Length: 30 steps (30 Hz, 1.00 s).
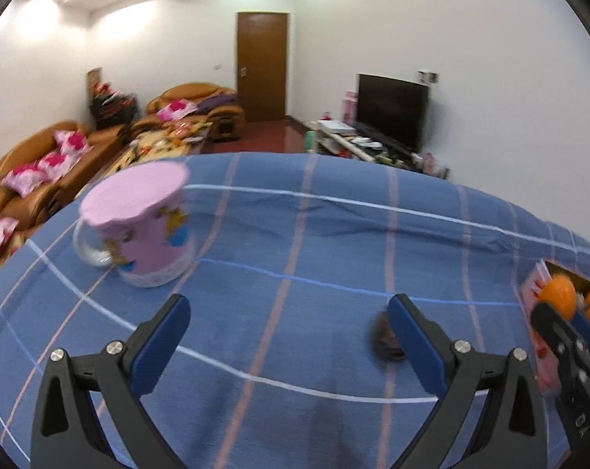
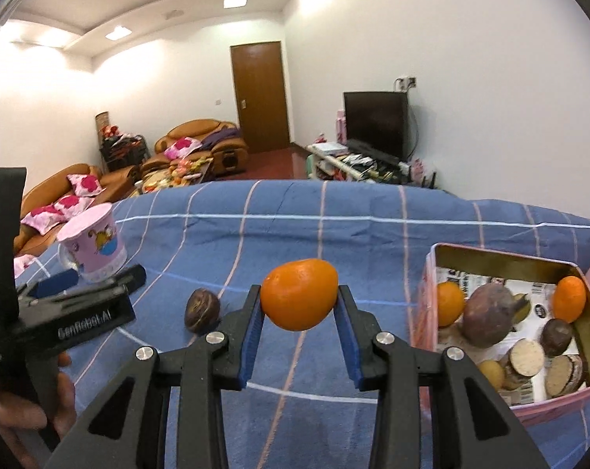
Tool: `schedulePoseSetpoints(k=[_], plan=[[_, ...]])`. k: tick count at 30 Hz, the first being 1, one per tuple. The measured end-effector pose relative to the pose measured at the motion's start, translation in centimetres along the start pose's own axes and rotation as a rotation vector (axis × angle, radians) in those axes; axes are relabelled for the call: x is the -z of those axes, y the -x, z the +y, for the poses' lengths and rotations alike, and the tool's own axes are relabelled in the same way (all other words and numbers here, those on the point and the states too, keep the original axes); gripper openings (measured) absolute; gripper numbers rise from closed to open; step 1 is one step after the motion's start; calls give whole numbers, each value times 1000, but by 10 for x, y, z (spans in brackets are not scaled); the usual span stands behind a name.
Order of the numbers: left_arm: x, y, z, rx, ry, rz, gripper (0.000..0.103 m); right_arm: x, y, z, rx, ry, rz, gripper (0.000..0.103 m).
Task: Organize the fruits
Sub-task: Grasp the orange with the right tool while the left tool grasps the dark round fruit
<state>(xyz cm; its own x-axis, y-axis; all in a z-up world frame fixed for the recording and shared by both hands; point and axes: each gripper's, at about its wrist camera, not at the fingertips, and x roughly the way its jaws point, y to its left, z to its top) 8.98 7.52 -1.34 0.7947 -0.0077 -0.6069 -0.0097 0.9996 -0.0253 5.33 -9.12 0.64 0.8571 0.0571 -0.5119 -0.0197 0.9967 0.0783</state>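
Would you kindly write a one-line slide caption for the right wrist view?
Right gripper holds an orange above the blue checked cloth, beside a pink tin of fruit.

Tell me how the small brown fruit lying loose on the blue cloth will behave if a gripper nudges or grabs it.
The small brown fruit looks rounded, so a nudge would probably roll it across the blue cloth. Its skin looks hard and wrinkled, so it likely grips firmly without squashing. Being small, it is probably light, and could slip from the left gripper if pinched off-centre.
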Motion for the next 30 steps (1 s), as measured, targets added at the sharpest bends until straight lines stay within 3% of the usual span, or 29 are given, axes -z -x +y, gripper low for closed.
schedulePoseSetpoints(k=[2,7,11,19,23,25,30], plan=[[1,-1,-18,0,-58,-1,103,-2,5,-2,32,0,-31,38],[0,-22,-50,-8,-121,80,96,-6,8,-10,42,-32,-55,38],[-1,-33,-63,-12,-131,118,91,-7,4,-14,34,-48,-39,38],[4,-58,-64,42,-100,267,71,-9,-3,-13,36,-45,-25,38],[4,-58,-61,76,-84,268,65,-8,-7,-10,40,-37,-19,38],[3,-55,-64,98,-96,257,40,-10,-8,-9,43,-34,-21,38],[3,-46,-65,89,-100,223,38,-8,-4,-6,39,-29,-42,38]])
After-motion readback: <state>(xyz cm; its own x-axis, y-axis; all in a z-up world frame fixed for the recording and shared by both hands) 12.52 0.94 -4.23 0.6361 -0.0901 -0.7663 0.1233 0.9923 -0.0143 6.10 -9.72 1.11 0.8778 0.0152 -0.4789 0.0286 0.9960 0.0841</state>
